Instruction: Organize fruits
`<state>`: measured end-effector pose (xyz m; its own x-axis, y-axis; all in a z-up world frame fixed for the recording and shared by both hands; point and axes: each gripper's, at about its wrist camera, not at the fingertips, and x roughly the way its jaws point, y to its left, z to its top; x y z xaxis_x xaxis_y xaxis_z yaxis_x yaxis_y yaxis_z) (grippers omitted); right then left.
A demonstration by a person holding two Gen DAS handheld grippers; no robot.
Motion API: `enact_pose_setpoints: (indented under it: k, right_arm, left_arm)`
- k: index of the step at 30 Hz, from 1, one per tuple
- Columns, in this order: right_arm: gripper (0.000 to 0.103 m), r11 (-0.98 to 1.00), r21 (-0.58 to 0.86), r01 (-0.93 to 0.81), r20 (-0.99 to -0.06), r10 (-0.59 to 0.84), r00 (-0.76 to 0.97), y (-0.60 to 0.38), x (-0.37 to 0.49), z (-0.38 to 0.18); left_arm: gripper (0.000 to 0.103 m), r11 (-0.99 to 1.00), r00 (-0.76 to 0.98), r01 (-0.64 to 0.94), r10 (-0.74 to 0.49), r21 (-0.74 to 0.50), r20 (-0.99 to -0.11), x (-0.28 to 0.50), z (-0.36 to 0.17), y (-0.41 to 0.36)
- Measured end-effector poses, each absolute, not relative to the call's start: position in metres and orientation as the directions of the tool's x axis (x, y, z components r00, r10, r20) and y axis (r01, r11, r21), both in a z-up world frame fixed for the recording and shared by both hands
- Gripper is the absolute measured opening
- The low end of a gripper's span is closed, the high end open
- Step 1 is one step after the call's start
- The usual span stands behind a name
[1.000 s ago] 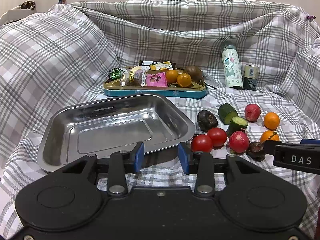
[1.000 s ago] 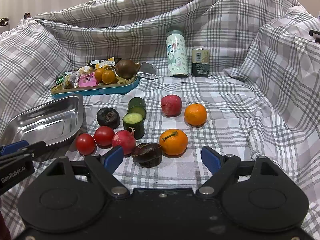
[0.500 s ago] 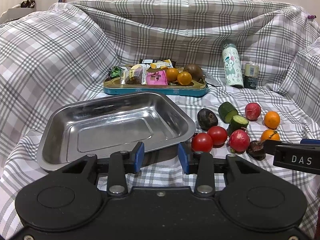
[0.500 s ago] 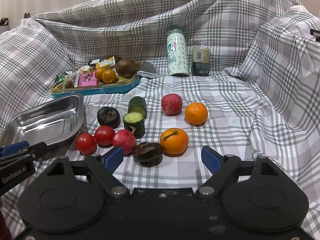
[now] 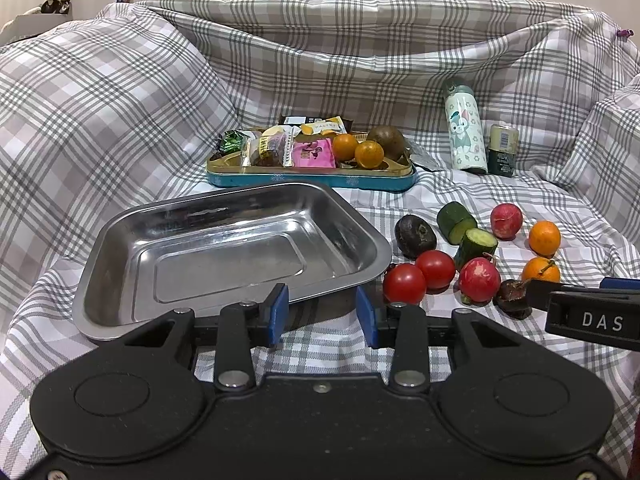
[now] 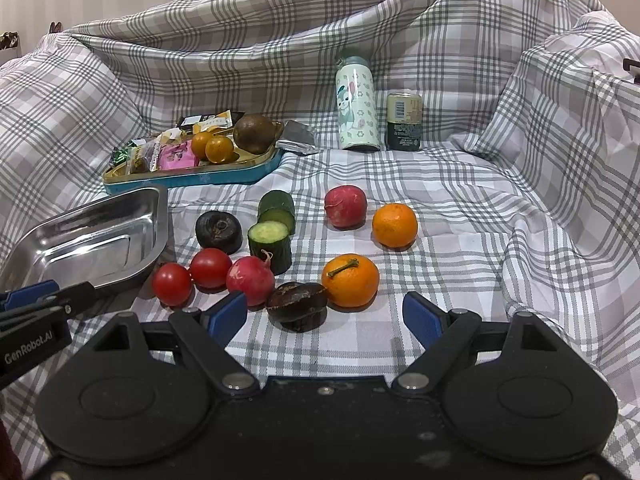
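Note:
A bare steel tray (image 5: 120, 248) (image 6: 158, 216) lies on the checked cloth at the left. To its right sit two tomatoes (image 6: 172, 283) (image 6: 211, 267), two red radishes (image 6: 251, 280) (image 6: 345, 205), two cucumber pieces (image 6: 269, 245) (image 6: 277, 207), two oranges (image 6: 351, 280) (image 6: 394, 225) and two dark brown fruits (image 6: 297, 301) (image 6: 219, 229). My left gripper (image 5: 322, 314) hangs open just before the tray's near rim, nothing between its fingers. My right gripper (image 6: 325, 316) stands open wide right behind the near dark fruit and the stemmed orange, touching neither.
A teal tin (image 5: 312, 178) at the back holds snack packets, two small oranges (image 5: 369, 154) and a brown fruit. A patterned bottle (image 6: 357, 108) and a small can (image 6: 404, 122) stand behind the fruit. The cloth rises in folds on all sides.

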<state>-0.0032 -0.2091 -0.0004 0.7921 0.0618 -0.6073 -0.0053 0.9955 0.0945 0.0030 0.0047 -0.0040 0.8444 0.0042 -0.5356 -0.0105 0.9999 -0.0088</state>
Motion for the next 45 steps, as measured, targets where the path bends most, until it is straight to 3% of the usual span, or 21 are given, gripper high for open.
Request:
enact_pose_setpoints:
  k: [45]
  right_arm:
    - [0.088, 0.996, 0.085, -0.004, -0.614, 0.055, 0.787, -0.2094, -0.0026, -0.0006]
  left_arm:
    - [0.048, 1.0, 0.843, -0.01, 0.004, -0.007, -0.538, 0.0032, -0.0043, 0.0051]
